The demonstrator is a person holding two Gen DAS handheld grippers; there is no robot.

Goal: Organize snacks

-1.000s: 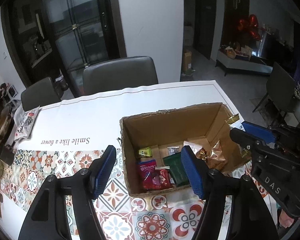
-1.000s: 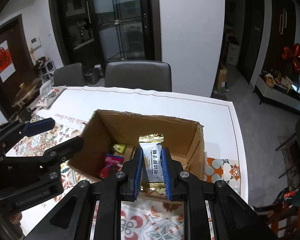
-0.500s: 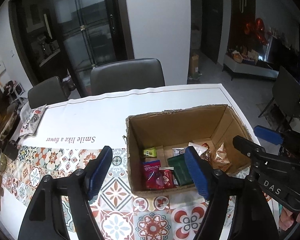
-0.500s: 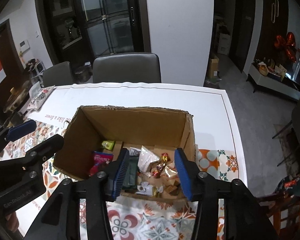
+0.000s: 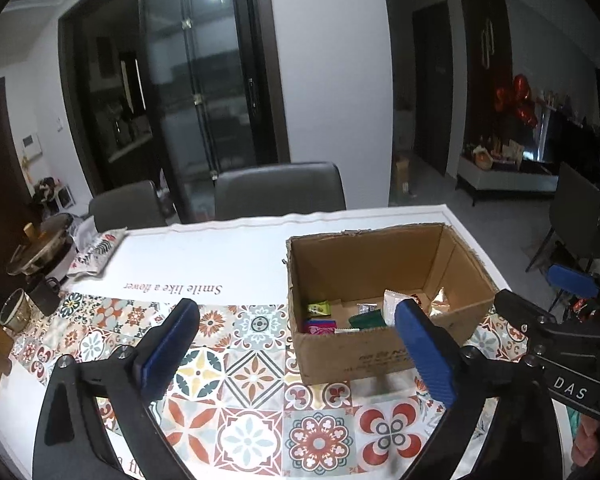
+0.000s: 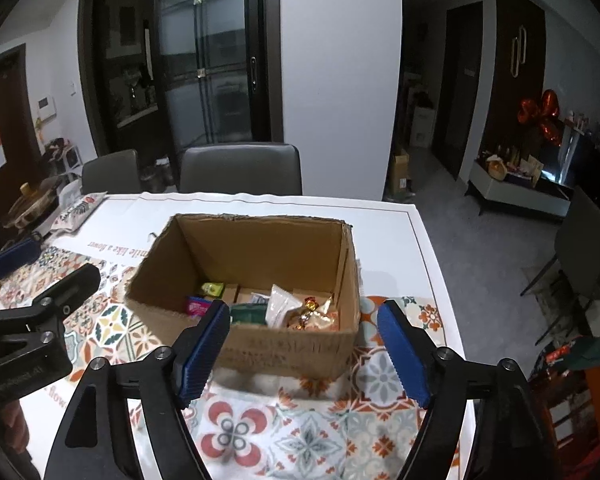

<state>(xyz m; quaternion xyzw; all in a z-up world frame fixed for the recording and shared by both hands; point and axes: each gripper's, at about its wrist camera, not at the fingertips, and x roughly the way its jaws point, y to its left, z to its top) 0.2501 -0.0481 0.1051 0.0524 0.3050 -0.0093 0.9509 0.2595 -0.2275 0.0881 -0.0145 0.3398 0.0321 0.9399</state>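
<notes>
Near cardboard box [image 6: 260, 354] front edge, right tool [image 6: 302, 354] gaping, empty.

from my feed i see a white pillar wall [image 6: 340, 80], dark glass doors [image 6: 208, 60] left of it, two grey chairs [image 6: 240, 168] behind the table [image 6: 384, 216], grey floor [image 6: 480, 248], red balloons [image 6: 540, 116] over a low sideboard [image 6: 516, 192].

Cardboard box [image 6: 260, 344]: near wall hiding lower parts of snack packets [image 6: 284, 312]; printing on wall too blurred to read. Worktop [image 5: 228, 360]: cut off at bottom frame edge. Pot [image 5: 40, 248], left edge of left wrist view: partly cropped. Sideboard items [image 6: 512, 166], right: too small to identify.
</notes>
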